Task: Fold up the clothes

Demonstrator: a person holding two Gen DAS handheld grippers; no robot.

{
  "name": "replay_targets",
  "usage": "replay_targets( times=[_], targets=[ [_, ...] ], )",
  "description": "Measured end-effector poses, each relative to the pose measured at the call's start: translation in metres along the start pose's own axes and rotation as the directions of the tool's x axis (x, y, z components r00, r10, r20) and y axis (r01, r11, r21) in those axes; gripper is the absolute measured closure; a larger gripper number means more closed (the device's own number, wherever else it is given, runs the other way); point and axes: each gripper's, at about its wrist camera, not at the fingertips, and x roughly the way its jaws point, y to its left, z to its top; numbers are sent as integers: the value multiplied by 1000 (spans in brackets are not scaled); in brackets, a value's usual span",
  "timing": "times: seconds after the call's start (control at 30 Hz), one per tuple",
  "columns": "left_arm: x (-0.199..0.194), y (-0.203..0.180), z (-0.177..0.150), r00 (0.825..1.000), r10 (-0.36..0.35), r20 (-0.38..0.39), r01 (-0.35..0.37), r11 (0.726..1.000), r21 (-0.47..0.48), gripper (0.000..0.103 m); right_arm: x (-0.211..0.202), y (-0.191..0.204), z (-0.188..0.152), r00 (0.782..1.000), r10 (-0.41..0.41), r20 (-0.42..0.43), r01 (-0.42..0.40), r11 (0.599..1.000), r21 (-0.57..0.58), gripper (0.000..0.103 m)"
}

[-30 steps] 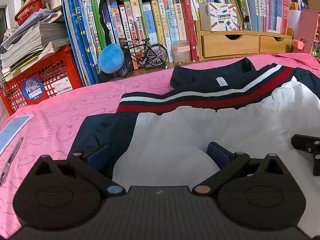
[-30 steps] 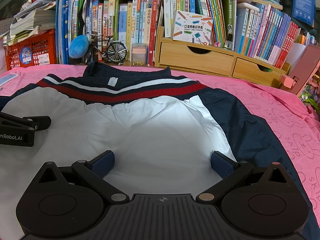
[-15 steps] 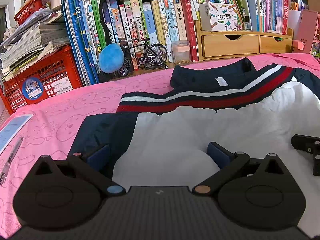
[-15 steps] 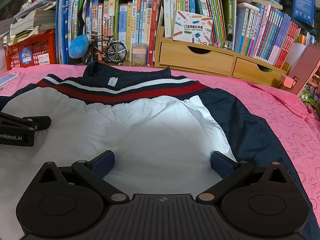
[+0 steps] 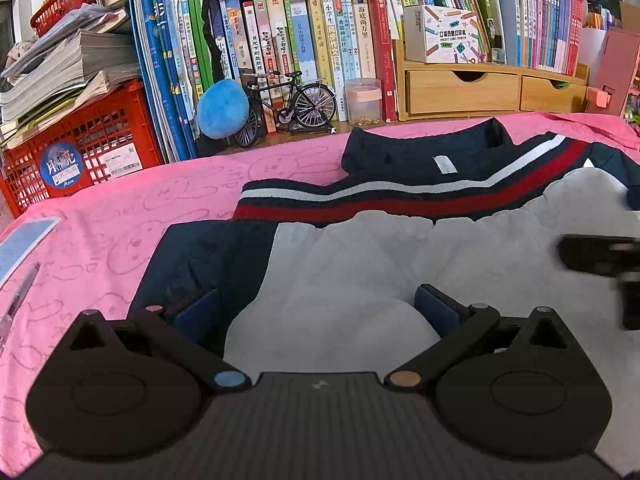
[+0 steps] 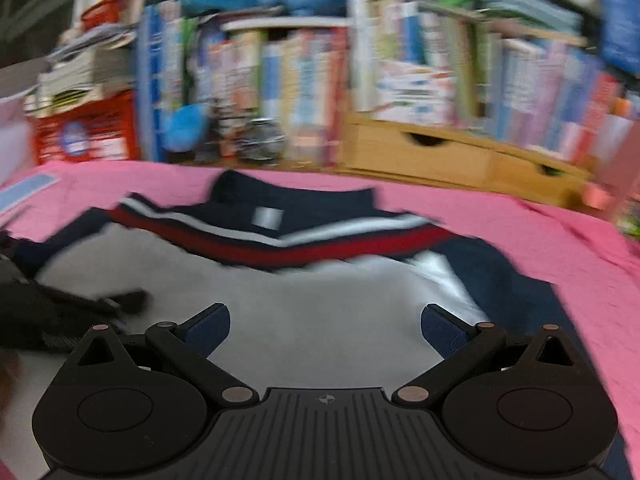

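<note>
The jacket [image 5: 400, 248] is spread flat on the pink cloth [image 5: 100, 220] and fills the middle and right of the left wrist view, white body panel nearest the camera, navy sleeve panel to its left. Its navy collar [image 5: 424, 148] sits at the far end toward the bookshelf [image 5: 280, 40], so the garment points away from the camera, while the red and white stripe band [image 5: 400, 196] runs side to side across the frame and tilts up a bit toward the right. The left gripper [image 5: 316, 310] sits low at the bottom of the frame with its blue-padded fingers [image 5: 434, 310] spread wide; one pad is over the navy part, the other over the white, and nothing is pinched between them. The right wrist view is smeared with motion blur, but the right gripper [image 6: 326, 326] is also wide open with nothing in it, above the white panel. The same jacket lies in the centre there, collar [image 6: 288, 196] far and stripes crosswise. The right gripper shows as a dark blurred shape at the right edge of the left view.
</note>
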Motion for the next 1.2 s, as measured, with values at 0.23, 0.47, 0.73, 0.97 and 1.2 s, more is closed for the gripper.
replay_targets(
  times=[0.23,0.47,0.73,0.97,1.2],
  targets=[
    [1,4,0,1000,-20,-7,20,1000,-19,0,36,-44,1,995,-74,-66,68,993,-92,0],
    [1,4,0,1000,-26,-8,25,999,-23,0,21,-119,5,971,-214,-109,231,956,181,1],
    [1,3,1,1000,-29,-9,29,999,-24,0,-33,-38,-28,1000,-7,10,8,997,-81,0],
    [2,5,1,999,-34,-9,33,999,-23,0,-44,-102,-40,968,-246,-40,248,968,47,0],
    [2,6,1,999,-36,-7,36,999,-29,0,-105,-74,-47,986,-89,141,88,996,12,0]
  ],
)
